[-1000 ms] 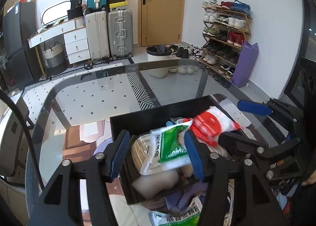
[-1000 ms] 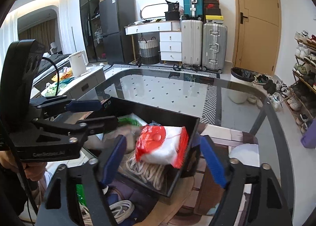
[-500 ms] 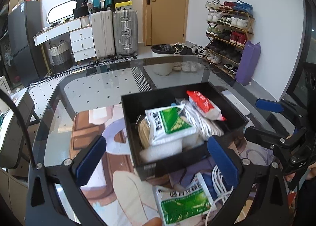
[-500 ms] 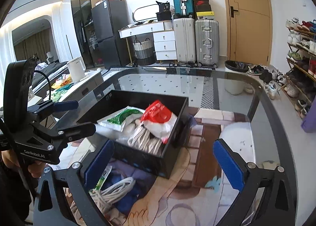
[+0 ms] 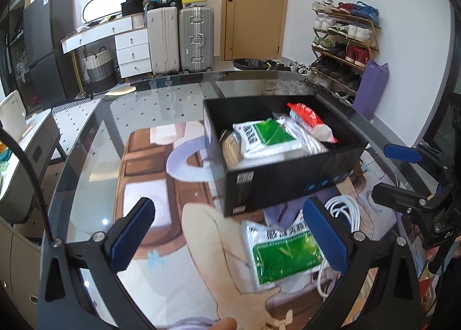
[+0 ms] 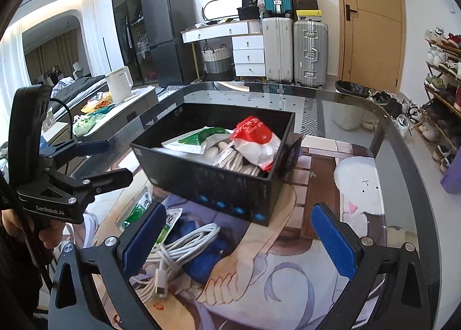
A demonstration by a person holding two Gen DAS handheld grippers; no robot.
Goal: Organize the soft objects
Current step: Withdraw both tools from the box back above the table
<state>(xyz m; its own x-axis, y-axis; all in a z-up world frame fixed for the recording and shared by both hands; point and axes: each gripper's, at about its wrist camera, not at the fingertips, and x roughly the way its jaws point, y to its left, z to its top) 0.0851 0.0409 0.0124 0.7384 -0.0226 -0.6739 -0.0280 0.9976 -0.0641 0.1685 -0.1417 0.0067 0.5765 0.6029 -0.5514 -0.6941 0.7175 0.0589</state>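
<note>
A black box (image 5: 288, 183) (image 6: 219, 183) stands on the glass table. Inside lie a green-and-white packet (image 5: 268, 137) (image 6: 201, 137), a red-and-white packet (image 5: 308, 119) (image 6: 255, 142) and coiled rope (image 5: 230, 151). In front of the box a second green-and-white packet (image 5: 282, 252) (image 6: 138, 211) and a coiled white cable (image 5: 345, 214) (image 6: 178, 249) rest on the printed mat, the cable partly over a dark blue soft item (image 6: 207, 260). My left gripper (image 5: 229, 237) is open and empty, drawn back from the box. My right gripper (image 6: 237, 239) is open and empty too, above the cable's right side.
The table's curved glass edge (image 6: 403, 134) runs along the right. The left gripper's body (image 6: 57, 180) sits at the left of the right wrist view, held by a hand (image 6: 43, 232). The right gripper's body (image 5: 417, 191) shows in the left wrist view. Suitcases (image 5: 178, 39) and a shoe rack (image 5: 343, 50) stand beyond.
Both grippers have opened wide, leaving the green-and-white packet and the red-and-white packet in the box, and have drawn back toward the near side of the table.
</note>
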